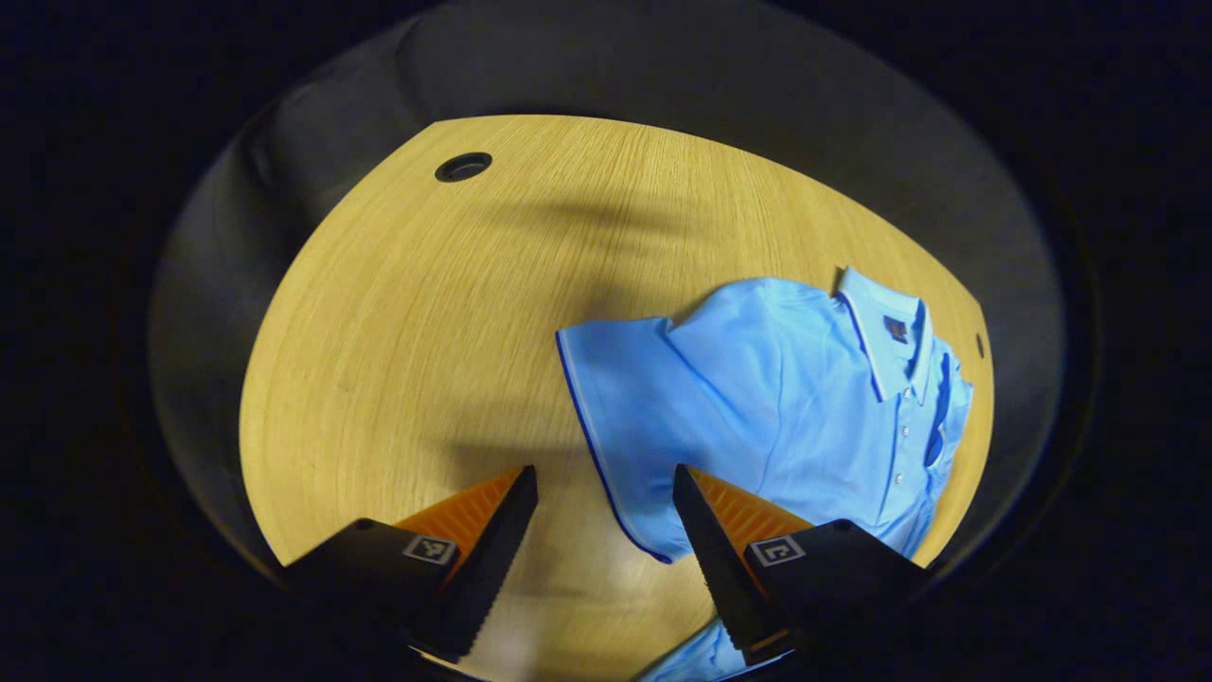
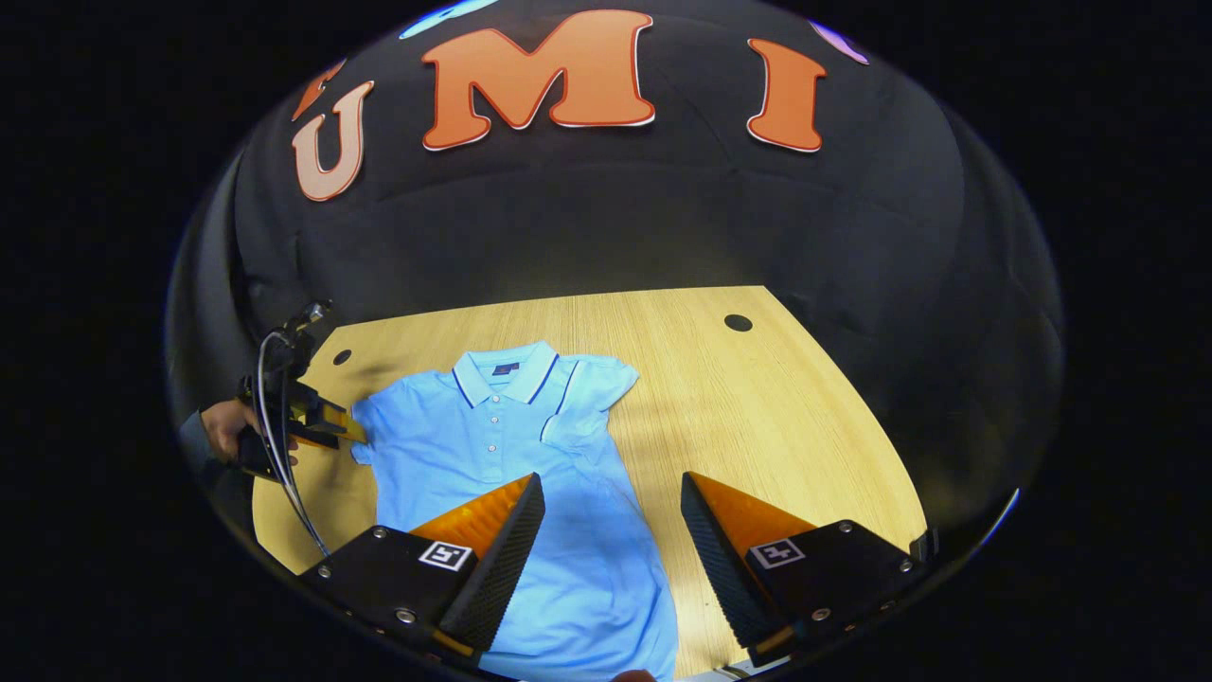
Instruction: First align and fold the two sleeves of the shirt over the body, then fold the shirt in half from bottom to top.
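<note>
Left gripper [image 1: 604,485] hovers agape beside shirt [image 1: 786,398].

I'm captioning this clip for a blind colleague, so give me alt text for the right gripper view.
A light blue polo shirt lies flat on a wooden table, collar away from the camera, one sleeve already folded over the body. The right hand-held gripper hovers open above its lower half, while the left hand-held gripper, held in a hand, is at the other sleeve.

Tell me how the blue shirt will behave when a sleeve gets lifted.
The shirt is probably floppy: thin fabric lying flat with soft creases, so a lifted sleeve would likely drape. It looks light, and may slide on the smooth wooden table rather than staying put.
</note>
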`<state>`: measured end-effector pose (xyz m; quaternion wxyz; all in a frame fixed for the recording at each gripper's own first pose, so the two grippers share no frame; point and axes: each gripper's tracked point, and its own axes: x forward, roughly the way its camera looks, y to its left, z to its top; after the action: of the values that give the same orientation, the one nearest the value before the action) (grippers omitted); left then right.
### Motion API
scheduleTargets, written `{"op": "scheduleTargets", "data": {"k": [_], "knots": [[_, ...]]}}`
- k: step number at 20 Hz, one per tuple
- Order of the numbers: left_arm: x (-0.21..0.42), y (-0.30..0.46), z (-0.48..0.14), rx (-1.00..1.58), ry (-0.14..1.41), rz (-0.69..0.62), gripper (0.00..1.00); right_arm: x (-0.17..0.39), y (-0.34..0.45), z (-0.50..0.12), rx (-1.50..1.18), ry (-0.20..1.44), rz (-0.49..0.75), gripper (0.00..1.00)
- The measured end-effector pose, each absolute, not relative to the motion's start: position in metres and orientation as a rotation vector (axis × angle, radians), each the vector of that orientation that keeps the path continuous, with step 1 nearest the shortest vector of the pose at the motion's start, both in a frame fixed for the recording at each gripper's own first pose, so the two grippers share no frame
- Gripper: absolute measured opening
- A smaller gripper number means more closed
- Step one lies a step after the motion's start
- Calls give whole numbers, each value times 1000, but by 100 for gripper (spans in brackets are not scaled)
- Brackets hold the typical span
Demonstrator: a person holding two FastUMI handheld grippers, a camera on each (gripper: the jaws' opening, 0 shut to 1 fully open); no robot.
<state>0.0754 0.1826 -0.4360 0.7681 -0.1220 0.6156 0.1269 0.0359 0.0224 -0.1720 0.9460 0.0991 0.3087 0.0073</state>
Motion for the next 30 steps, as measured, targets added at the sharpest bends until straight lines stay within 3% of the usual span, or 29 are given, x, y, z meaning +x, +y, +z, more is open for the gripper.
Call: {"op": "scheduleTargets", "data": {"k": [3, 6, 7, 8, 10, 14, 21, 30], "knots": [[86, 177, -438, -191, 1361, 245, 92, 29, 24, -172, 209, 629, 15, 91], [89, 165, -438, -201, 1373, 253, 51, 24, 21, -173, 214, 628, 12, 91], [91, 161, -437, -214, 1367, 252, 44, 23, 20, -172, 230, 625, 11, 91], [91, 157, -437, -222, 1366, 252, 29, 24, 18, -170, 245, 619, 8, 92], [91, 154, -437, -220, 1369, 237, 14, 23, 13, -167, 255, 605, 2, 91], [97, 145, -428, -250, 1337, 166, 8, 14, 2, -170, 251, 605, -5, 91], [124, 118, -386, -157, 1240, 50, 9, -8, -10, -180, 278, 628, -40, 91], [153, 46, -379, -146, 1213, -139, 8, -47, -22, -190, 308, 661, -138, 91]]}}
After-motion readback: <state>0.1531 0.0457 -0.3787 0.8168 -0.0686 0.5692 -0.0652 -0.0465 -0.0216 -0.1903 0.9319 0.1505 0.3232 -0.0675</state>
